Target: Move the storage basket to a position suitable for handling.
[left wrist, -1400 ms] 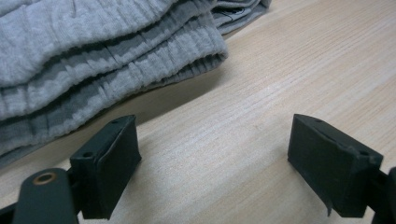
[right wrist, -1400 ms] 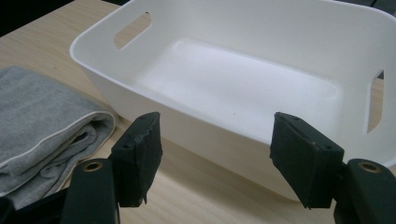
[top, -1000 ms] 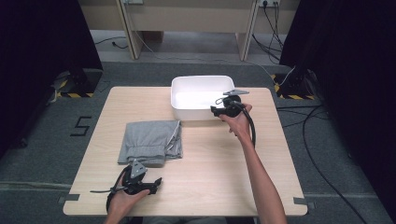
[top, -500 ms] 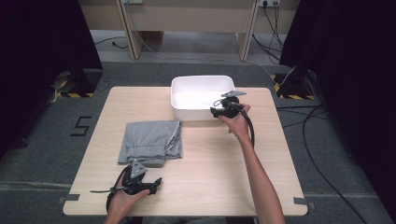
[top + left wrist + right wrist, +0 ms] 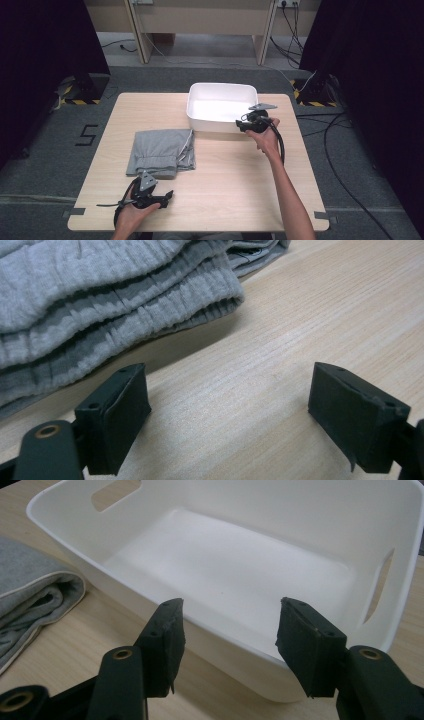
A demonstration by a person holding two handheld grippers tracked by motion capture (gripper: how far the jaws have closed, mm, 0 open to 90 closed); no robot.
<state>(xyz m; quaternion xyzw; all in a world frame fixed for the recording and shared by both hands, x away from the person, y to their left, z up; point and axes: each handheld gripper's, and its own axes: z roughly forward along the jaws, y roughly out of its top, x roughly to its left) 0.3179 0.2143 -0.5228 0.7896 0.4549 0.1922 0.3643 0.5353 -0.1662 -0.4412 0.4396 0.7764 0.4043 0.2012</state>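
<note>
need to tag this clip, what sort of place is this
Probably a lab or recording studio set up for handling trials, not a home: a bare wooden table on grey carpet, black curtains on both sides, cables trailing over the floor, and hazard-striped stand bases.

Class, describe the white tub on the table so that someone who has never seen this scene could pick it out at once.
Start at the wooden table and look to its far edge, right of the middle. There stands the white tub, empty, with a slot handle in each end wall. It is hard, white and hollow; the folded grey garment beside it is soft and flat.
</note>
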